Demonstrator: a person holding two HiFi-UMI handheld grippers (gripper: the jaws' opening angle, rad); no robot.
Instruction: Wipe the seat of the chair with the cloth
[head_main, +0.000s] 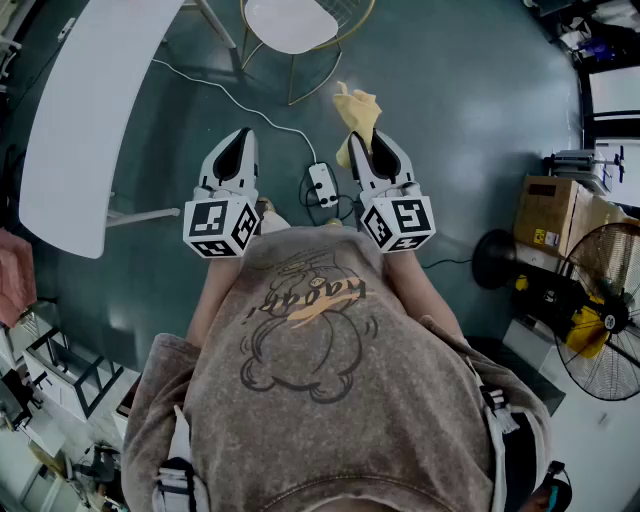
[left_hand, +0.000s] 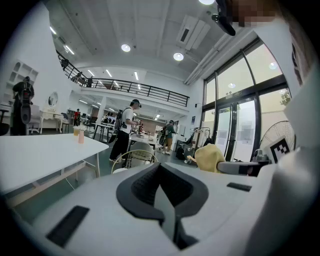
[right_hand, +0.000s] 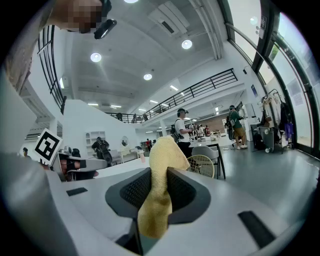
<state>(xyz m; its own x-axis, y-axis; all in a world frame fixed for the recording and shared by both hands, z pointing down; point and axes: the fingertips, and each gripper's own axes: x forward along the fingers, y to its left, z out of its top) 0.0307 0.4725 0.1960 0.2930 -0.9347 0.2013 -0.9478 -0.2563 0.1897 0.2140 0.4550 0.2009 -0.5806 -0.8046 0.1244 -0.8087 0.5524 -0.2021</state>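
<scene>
Two grippers, held chest-high over dark floor, both aimed fwd. R gripper (head_main: 362, 142): jaws clamped on yellow cloth (head_main: 357, 108); cloth stands up btwn the pads, long axis running along the jaws, loose end flopping out past the tips toward the chair. L gripper (head_main: 240, 138): jaws together, nothing btwn them, idle. Chair (head_main: 290, 22): white seat, gold wire frame, straight ahead of person, well apart from both grippers, lying roughly btwn their two lines; seat looks bare. Key relation: seat is fwd of and below the cloth, and the R side carries it, so the approach prob. means stepping in and lowering the R gripper, cloth end first, onto the seat. In the way: power strip (head_main: 322, 183) w/ white cable on floor btwn person's feet and chair, a trip/snag risk. White table (head_main: 90, 110) at L, edge near the chair, may crowd the L arm. Fan (head_main: 600, 320) and cardboard box (head_main: 550, 215) at R, well clear. Other people in background, far off
</scene>
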